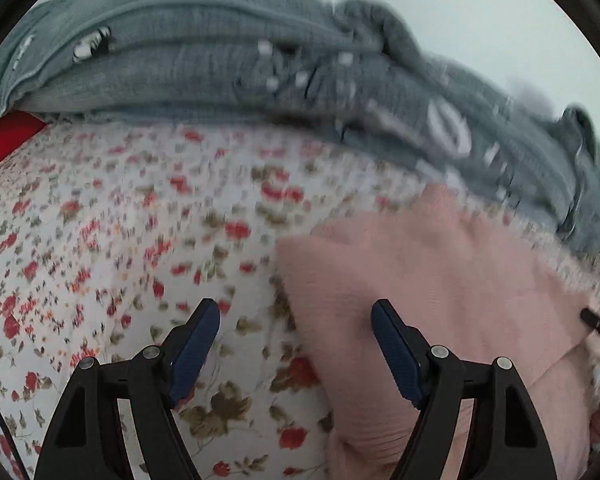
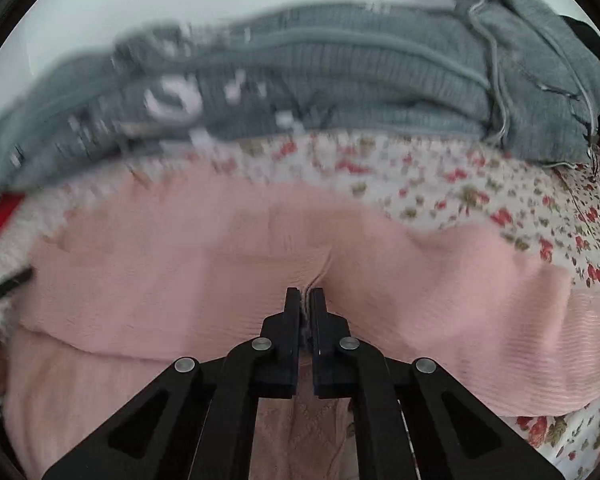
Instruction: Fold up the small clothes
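The right claw (image 2: 305, 294) is pinching a ridge of the pink garment (image 2: 220, 264) spread on the flowered bed (image 2: 540, 200), while the left claw (image 1: 296, 312), spread and empty, hovers at its left edge.

The bedsheet (image 1: 112, 216) is white, strewn with small red flowers and olive leaves. On it lies a plain pale pink garment (image 2: 188, 264), finely ribbed. Beyond the garment, a grey knit (image 1: 204, 40) carries white markings. The tongs (image 1: 296, 320) are black with blue pads (image 1: 196, 340).
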### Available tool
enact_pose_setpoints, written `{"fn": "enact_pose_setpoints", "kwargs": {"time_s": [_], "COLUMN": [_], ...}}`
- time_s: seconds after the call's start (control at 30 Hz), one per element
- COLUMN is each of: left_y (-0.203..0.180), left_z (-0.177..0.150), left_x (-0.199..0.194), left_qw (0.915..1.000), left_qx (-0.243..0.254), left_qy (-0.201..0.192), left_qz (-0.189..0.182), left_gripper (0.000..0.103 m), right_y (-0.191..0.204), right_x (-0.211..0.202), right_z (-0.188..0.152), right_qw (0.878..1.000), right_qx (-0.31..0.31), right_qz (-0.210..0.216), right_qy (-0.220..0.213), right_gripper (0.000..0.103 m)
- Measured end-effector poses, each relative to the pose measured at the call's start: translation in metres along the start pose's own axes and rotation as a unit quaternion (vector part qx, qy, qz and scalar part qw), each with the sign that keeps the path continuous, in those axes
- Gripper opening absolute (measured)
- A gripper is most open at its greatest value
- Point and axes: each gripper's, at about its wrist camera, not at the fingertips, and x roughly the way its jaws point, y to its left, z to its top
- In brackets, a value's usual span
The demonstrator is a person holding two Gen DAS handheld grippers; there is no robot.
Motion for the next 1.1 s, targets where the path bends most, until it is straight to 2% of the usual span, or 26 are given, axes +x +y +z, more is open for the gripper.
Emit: {"fn": "enact_pose_setpoints", "kwargs": {"time_s": [0.07, 0.17, 0.2, 0.27, 0.33, 0.4, 0.47, 0.5, 0.53, 0.6, 0.67, 0.77, 0.97, 1.1], "left_y": [-0.005, -0.014, -0.017, -0.02, -0.017, -0.013, -0.01, -0.01, -0.009, -0.007, -0.003, 0.0, -0.006, -0.013], "left_z": [0.004, 0.002, -0.002, -0.008, -0.009, -0.008, -0.009, -0.011, -0.012, -0.017, -0.025, -0.041, -0.08, -0.107], "left_x": [-0.004, 0.006, 0.012, 0.025, 0.034, 0.029, 0.022, 0.017, 0.012, 0.0, -0.012, -0.027, -0.062, -0.087], "left_qw": [0.9997, 0.9995, 0.9995, 0.9985, 0.998, 0.9985, 0.9978, 0.9978, 0.998, 0.9988, 0.9988, 0.9984, 0.9969, 0.9962], "left_qx": [0.007, 0.02, 0.029, 0.045, 0.037, 0.028, 0.033, 0.036, 0.036, 0.03, 0.021, 0.017, 0.02, 0.027], "left_qy": [-0.014, 0.001, 0.008, 0.029, 0.049, 0.044, 0.036, 0.031, 0.029, 0.033, 0.043, 0.049, 0.064, 0.068], "left_qz": [-0.022, -0.024, -0.013, 0.014, 0.016, 0.019, 0.046, 0.047, 0.043, 0.021, -0.007, -0.024, -0.042, -0.048], "left_gripper": [0.078, 0.078, 0.078, 0.078, 0.078, 0.078, 0.078, 0.078, 0.078, 0.076, 0.076, 0.076, 0.076, 0.076], "right_y": [-0.013, -0.022, -0.022, -0.014, -0.007, -0.006, -0.005, -0.002, 0.002, 0.012, 0.017, 0.017, 0.014, 0.005], "right_x": [-0.009, 0.006, 0.013, 0.012, 0.01, 0.008, -0.003, -0.012, -0.02, -0.039, -0.053, -0.075, -0.105, -0.12], "right_z": [0.0, -0.008, -0.011, -0.011, -0.012, -0.013, -0.012, -0.013, -0.016, -0.025, -0.036, -0.059, -0.101, -0.129], "right_qw": [0.999, 0.999, 0.999, 0.999, 0.999, 0.998, 0.998, 0.998, 0.997, 0.995, 0.993, 0.995, 0.997, 0.999], "right_qx": [0.032, 0.03, 0.032, 0.012, -0.002, -0.009, -0.012, -0.021, -0.032, -0.063, -0.081, -0.079, -0.06, -0.026], "right_qz": [0.004, -0.024, -0.023, -0.036, -0.046, -0.053, -0.056, -0.065, -0.07, -0.075, -0.078, -0.062, -0.048, -0.012], "right_qy": [-0.016, 0.016, 0.027, 0.02, 0.015, 0.018, 0.008, -0.002, -0.01, -0.023, -0.028, -0.017, 0.002, 0.027], "right_gripper": [0.004, 0.004, 0.004, 0.005, 0.009, 0.009, 0.013, 0.024, 0.043, 0.062, 0.062, 0.064, 0.068, 0.068]}}
